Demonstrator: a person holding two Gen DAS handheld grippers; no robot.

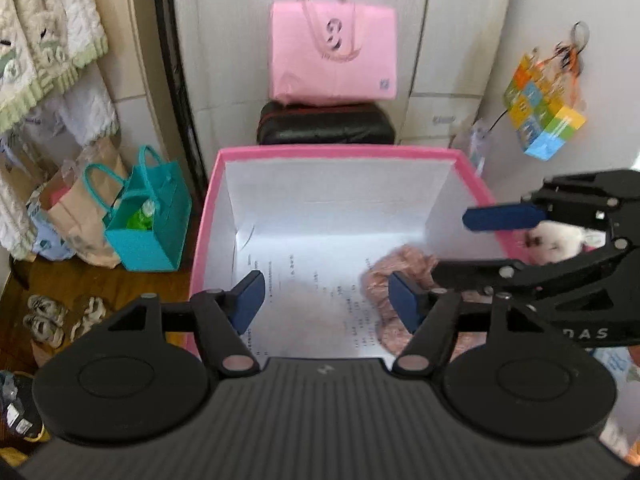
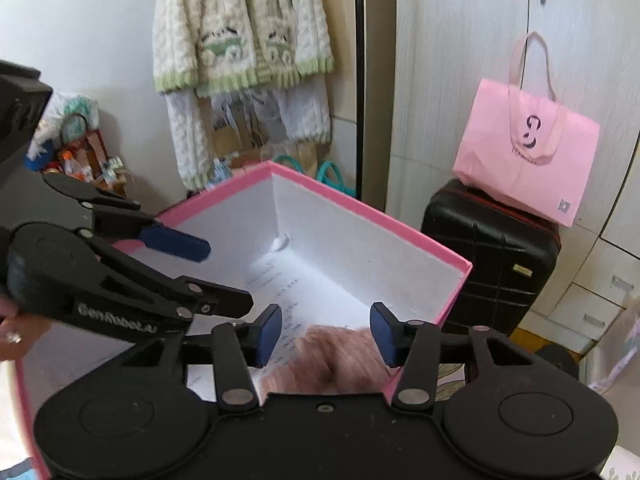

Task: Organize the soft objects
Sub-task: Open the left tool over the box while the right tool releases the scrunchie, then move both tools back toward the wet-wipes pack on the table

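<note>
A pink box [image 1: 336, 153] with white inner walls stands open below both grippers; it also shows in the right wrist view [image 2: 416, 228]. A printed paper sheet [image 1: 320, 292] lies on its floor. A fuzzy pink soft object [image 1: 404, 268] lies in the box's right part, and it shows in the right wrist view [image 2: 340, 360] just beneath the fingers. My left gripper [image 1: 326, 302] is open and empty over the box. My right gripper [image 2: 326, 334] is open above the pink soft object, not holding it. A white plush toy [image 1: 556, 240] lies outside the box, behind the right gripper.
A pink tote bag [image 1: 332, 52] rests on a black suitcase [image 1: 326, 124] behind the box. A teal bag [image 1: 148, 220] and paper bags stand on the wooden floor at left. Knitted garments [image 2: 240, 32] hang on the wall. A colourful cube [image 1: 540, 108] hangs at right.
</note>
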